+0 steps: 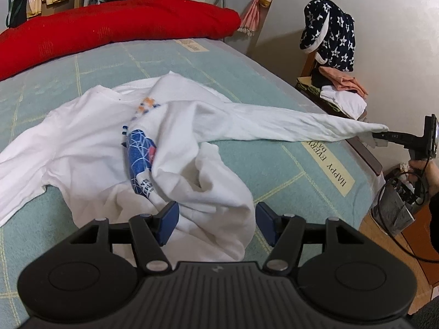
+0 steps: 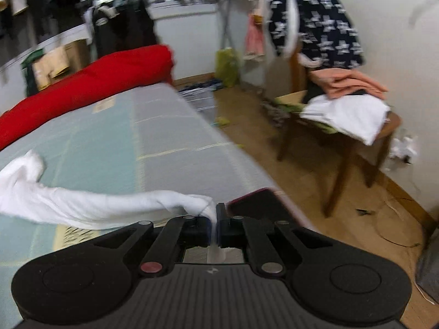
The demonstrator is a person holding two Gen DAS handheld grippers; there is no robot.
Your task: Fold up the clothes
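- Right gripper (image 2: 215, 213) — jaws clamped on the shirt (image 1: 109, 137) sleeve end, past the bed (image 1: 247, 76) edge.
- Left gripper (image 1: 216, 219) — jaws wide, straddling the hem.

Both wrist views look low across the bed (image 1: 247, 63), sharing the chair (image 2: 343, 148).

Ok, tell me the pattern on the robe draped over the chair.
Dark navy robe with white stars; clearest in the left wrist view.
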